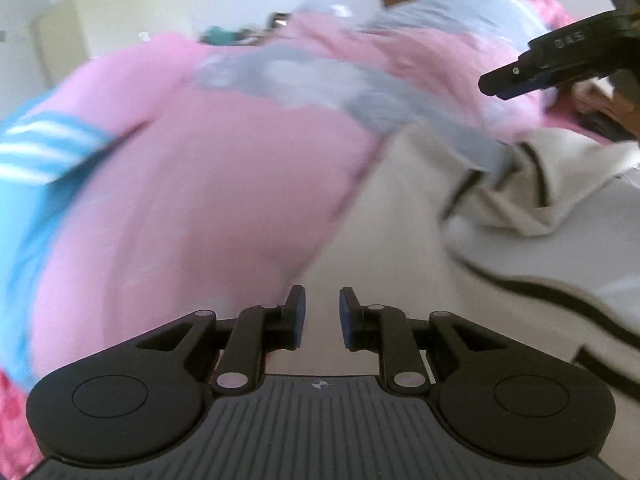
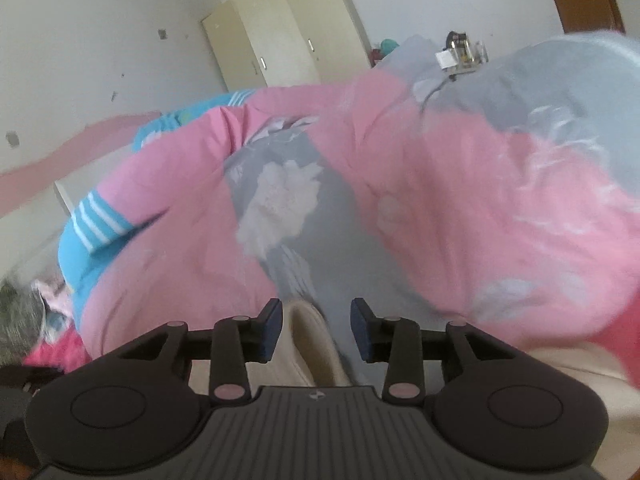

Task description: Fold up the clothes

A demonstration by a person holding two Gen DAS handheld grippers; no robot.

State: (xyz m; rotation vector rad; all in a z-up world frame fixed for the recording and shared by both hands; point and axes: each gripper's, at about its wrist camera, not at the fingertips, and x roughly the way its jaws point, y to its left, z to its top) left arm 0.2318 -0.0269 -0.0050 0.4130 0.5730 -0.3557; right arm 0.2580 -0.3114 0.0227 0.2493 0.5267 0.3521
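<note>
The left tongs (image 1: 322, 316) are seen narrowly parted and empty over a cream garment (image 1: 500, 264). Only the right view shows a wardrobe (image 2: 288, 28); there the right tongs (image 2: 316, 330) are parted wider, cream cloth lying loose between them.

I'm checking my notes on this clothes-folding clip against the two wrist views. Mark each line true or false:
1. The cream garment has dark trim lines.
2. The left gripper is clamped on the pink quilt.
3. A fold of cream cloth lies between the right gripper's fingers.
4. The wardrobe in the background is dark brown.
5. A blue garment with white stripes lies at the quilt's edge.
1. True: the cream garment carries dark trim lines.
2. False: the left gripper is open, nothing between its fingers; the pink quilt lies ahead.
3. True: cream cloth sits in the open right gripper, unpinched.
4. False: the wardrobe is pale cream.
5. True: the blue striped garment lies at the quilt's left edge.
</note>
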